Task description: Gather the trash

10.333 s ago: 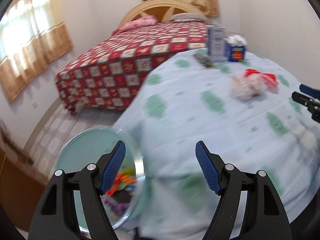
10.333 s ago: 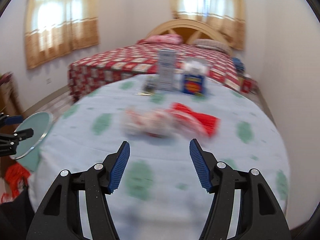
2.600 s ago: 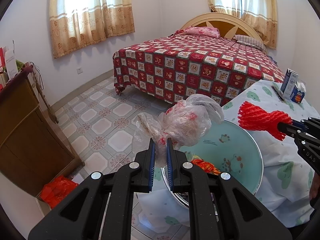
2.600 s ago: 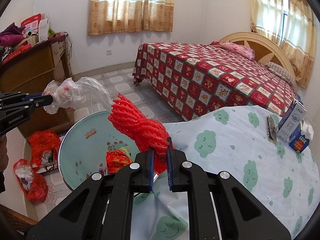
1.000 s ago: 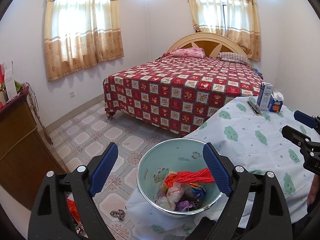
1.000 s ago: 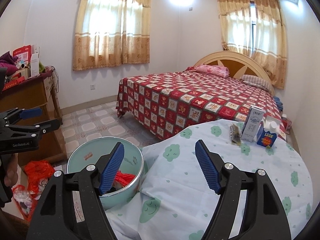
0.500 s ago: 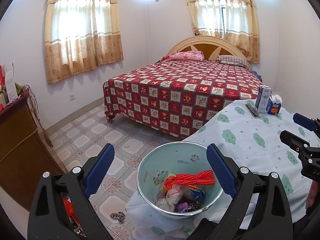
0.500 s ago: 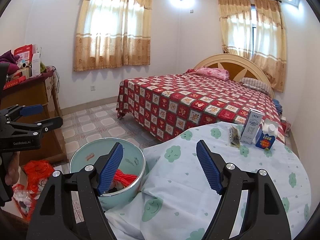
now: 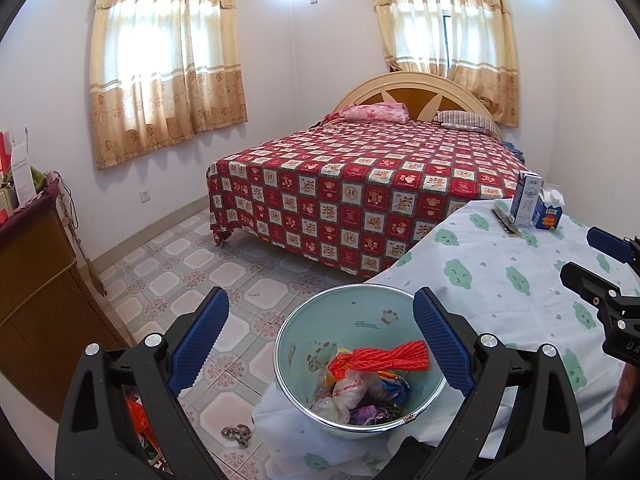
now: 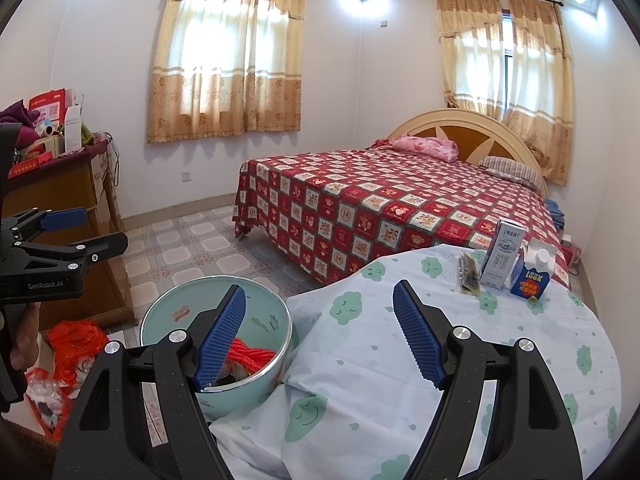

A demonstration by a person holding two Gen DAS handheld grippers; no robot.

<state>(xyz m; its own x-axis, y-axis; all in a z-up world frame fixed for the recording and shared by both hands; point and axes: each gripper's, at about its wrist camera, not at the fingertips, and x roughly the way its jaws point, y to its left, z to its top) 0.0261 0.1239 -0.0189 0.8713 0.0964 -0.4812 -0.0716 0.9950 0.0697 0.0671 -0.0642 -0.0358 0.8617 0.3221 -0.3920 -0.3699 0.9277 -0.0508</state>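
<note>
A pale green basin [image 9: 352, 312] sits at the table's left edge and holds trash: a red net bundle [image 9: 384, 360], a clear plastic bag [image 9: 348, 388] and other wrappers. My left gripper [image 9: 320, 340] is open and empty, above and in front of the basin. My right gripper [image 10: 320, 328] is open and empty over the table's cloud-print cloth [image 10: 400, 360]; the basin [image 10: 180, 312] lies to its left with the red net [image 10: 252, 356] inside. The right gripper also shows in the left wrist view [image 9: 592, 256], and the left gripper in the right wrist view [image 10: 96, 232].
Two cartons [image 9: 528, 200] [image 9: 550, 212] and a dark flat object [image 9: 504, 218] stand at the table's far side. A red-quilted bed [image 9: 380, 192] is behind. A wooden cabinet [image 9: 36, 280] stands left, with red bags [image 10: 72, 340] on the tiled floor.
Both grippers held the plastic bag and the red net over the basin, then let them go into it. Over the last second both open grippers have drawn back and up a little.
</note>
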